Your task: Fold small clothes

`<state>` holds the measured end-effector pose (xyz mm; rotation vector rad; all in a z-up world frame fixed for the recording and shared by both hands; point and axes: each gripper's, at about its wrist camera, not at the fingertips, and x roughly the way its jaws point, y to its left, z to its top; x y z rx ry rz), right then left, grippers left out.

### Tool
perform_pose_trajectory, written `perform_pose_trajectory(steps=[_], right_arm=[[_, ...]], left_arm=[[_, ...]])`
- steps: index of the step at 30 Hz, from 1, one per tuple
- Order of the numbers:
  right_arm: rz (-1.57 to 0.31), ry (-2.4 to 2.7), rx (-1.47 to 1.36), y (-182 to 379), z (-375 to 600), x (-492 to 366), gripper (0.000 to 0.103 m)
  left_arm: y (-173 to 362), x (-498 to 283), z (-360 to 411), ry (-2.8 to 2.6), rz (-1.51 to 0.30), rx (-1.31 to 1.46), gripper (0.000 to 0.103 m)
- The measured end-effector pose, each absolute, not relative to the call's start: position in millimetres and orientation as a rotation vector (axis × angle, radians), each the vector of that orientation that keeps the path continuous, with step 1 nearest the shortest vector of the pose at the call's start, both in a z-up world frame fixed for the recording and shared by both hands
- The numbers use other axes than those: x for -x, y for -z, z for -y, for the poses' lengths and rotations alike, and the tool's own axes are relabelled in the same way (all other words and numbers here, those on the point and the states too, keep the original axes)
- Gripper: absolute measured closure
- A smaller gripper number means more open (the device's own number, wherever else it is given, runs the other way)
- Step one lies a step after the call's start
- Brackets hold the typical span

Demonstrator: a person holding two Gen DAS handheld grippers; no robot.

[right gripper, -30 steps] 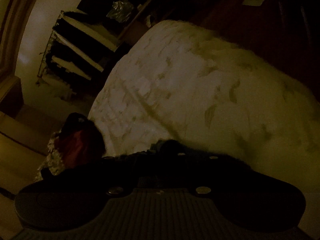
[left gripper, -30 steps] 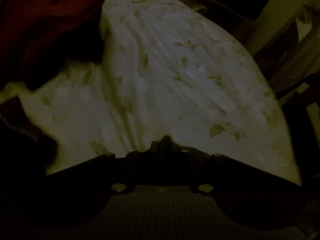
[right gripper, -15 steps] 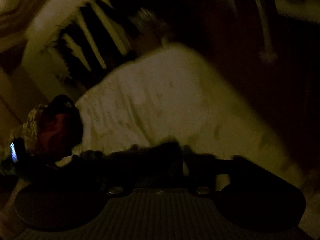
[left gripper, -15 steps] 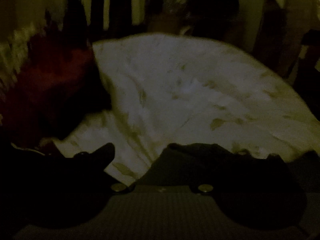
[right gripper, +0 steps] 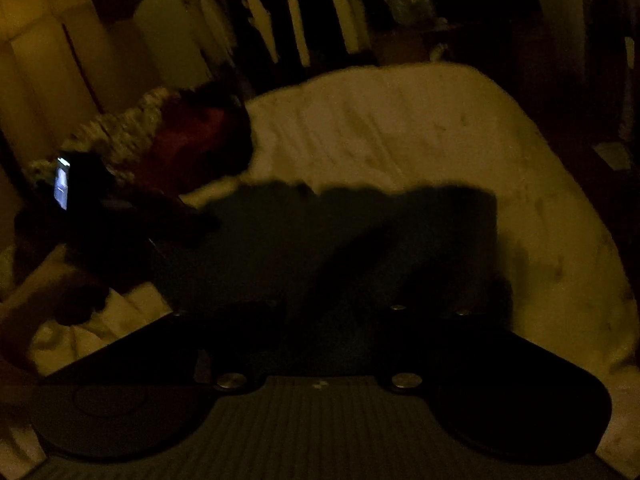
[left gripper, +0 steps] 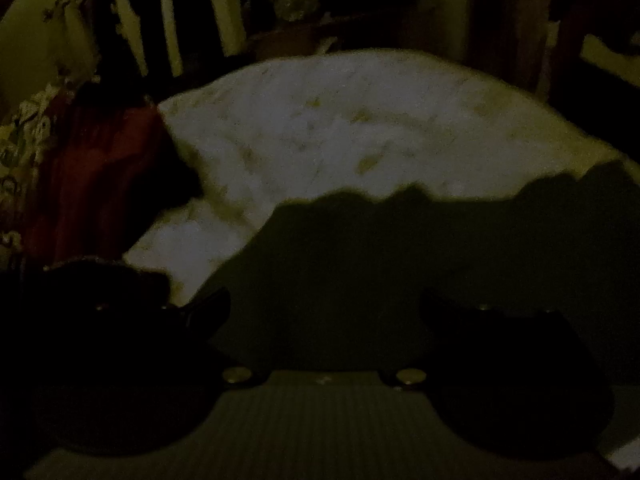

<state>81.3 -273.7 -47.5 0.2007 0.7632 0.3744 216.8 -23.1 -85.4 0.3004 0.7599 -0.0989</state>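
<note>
The room is very dim. A dark garment point(left gripper: 400, 248) lies spread on the white leaf-print bed cover point(left gripper: 340, 132), right in front of both grippers; it also shows in the right wrist view point(right gripper: 320, 240). My left gripper point(left gripper: 324, 312) is open, its two dark fingers wide apart over the garment's near edge. My right gripper point(right gripper: 332, 312) is low over the garment with its fingers apart; in the dark I cannot tell whether cloth lies between them. The left gripper's body point(right gripper: 80, 208) shows at the left of the right wrist view.
A red cloth pile point(left gripper: 92, 176) lies at the left of the bed, with a patterned cloth point(right gripper: 120, 132) behind it. Hanging clothes on a rack point(left gripper: 160, 20) and dark furniture stand beyond the bed. A small lit screen point(right gripper: 62, 182) glows on the left gripper.
Both grippers have tilted up and drawn back to level over the bed. The left gripper has gone from shut to open. The dark garment now lies spread in front of both.
</note>
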Motion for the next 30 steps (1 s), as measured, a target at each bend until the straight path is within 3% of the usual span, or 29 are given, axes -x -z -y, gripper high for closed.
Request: perform_pose_trajectory(steps=[2, 6, 19, 21, 24, 26, 27, 30], right_arm=[[-0.787, -0.353, -0.197, 60.1, 279.3, -86.2, 0.054], [-0.800, -0.339, -0.240, 71.6, 292.5, -88.8, 0.060], [-0.828, -0.338, -0.262, 88.8, 284.3, -100.5, 0.062], [-0.828, -0.345, -0.295, 86.4, 287.1, -100.3, 0.059], [-0.787, -0.356, -0.385, 71.3, 302.4, -94.5, 0.043], [-0.733, -0.314, -0.417, 54.5, 317.7, -85.1, 0.007], [-0.709, -0.294, -0.426, 46.7, 325.4, -80.2, 0.001], [-0.680, -0.258, -0.472, 30.4, 350.5, -66.6, 0.000]], left_arm=[[101.5, -225.5, 18.5, 0.068, -0.776, -0.324, 0.000], [120.7, -235.9, 10.0, 0.057, -0.806, -0.314, 0.000], [135.1, -245.5, 10.7, 0.056, -0.807, -0.334, 0.000], [127.2, -233.5, 12.6, 0.050, -0.793, -0.329, 0.000], [106.8, -197.7, 25.2, 0.120, -0.752, -0.310, 0.000], [93.1, -168.4, 37.5, 0.180, -0.713, -0.293, 0.000], [87.0, -152.0, 45.4, 0.216, -0.697, -0.281, 0.000], [76.2, -99.2, 75.6, 0.347, -0.665, -0.256, 0.000]])
